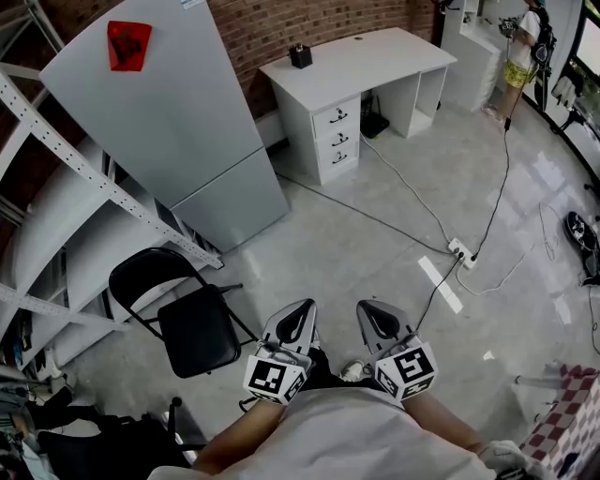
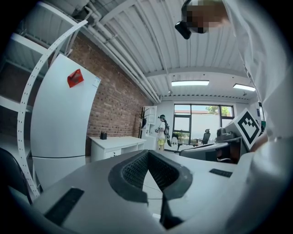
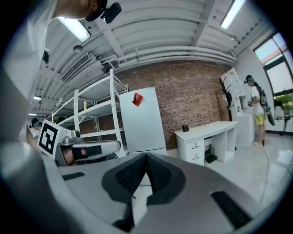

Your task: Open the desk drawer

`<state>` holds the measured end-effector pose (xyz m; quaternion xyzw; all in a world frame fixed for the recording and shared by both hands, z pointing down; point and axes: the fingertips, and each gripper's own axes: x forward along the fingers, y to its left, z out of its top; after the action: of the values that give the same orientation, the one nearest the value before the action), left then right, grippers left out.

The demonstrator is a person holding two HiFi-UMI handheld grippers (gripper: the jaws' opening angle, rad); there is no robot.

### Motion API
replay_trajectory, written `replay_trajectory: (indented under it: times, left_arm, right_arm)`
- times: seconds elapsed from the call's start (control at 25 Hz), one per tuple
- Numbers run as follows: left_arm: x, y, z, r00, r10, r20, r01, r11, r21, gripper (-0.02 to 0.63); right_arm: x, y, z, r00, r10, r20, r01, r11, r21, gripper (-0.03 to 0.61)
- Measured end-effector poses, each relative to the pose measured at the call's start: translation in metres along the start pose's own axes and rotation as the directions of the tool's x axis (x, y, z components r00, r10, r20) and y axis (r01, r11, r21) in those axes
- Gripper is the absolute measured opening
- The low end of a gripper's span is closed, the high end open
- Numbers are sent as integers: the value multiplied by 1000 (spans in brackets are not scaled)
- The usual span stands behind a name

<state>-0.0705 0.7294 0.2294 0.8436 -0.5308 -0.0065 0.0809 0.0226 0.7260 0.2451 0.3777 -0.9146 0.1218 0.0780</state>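
Both tongs are closed & empty: the left gripper (image 1: pixel 298 323) and right gripper (image 1: pixel 375 321) sit side by side low in the head view, tips touching w/ nothing btwn them. The desk (image 1: pixel 356 66) stands well apart across the floor (image 1: pixel 375 244), against the brick wall (image 1: pixel 281 28) right of the fridge (image 1: pixel 178 122), w/ three stacked drawers (image 1: pixel 337 139) at its left end, all shut. Prob. a stiff, fairly light box on runners that slides straight out; best hold is the small dark handle (image 1: pixel 337 116) on the front, hooked or pinched, since the smooth white face gives no grip & a skewed pull could bind it.
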Motion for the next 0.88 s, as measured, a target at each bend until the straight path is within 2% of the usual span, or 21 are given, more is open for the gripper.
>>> replay_trajectory:
  times: [0.2, 0.32, 0.48, 0.6, 0.88]
  left_arm:
    - [37, 24, -9, 1000, -24, -11, 23, 999, -27, 5]
    - [75, 53, -10, 999, -45, -7, 45, 998, -48, 6]
    - [125, 95, 0, 997, -77, 2, 77, 996, -35, 6]
    - [158, 130, 9, 996, -87, 9, 88, 994, -61, 5]
    - [197, 195, 21, 994, -108, 23, 109, 993, -52, 5]
  right_arm:
    - [33, -23, -3, 999, -14, -38, 15, 1000, 3, 15]
    - [72, -46, 7, 998, -32, -51, 31, 999, -14, 15]
    - [127, -74, 27, 996, -47, -71, 45, 999, -31, 15]
    - [170, -95, 44, 995, -75, -71, 73, 997, -34, 15]
    - [244, -113, 68, 992, -106, -73, 101, 992, -69, 15]
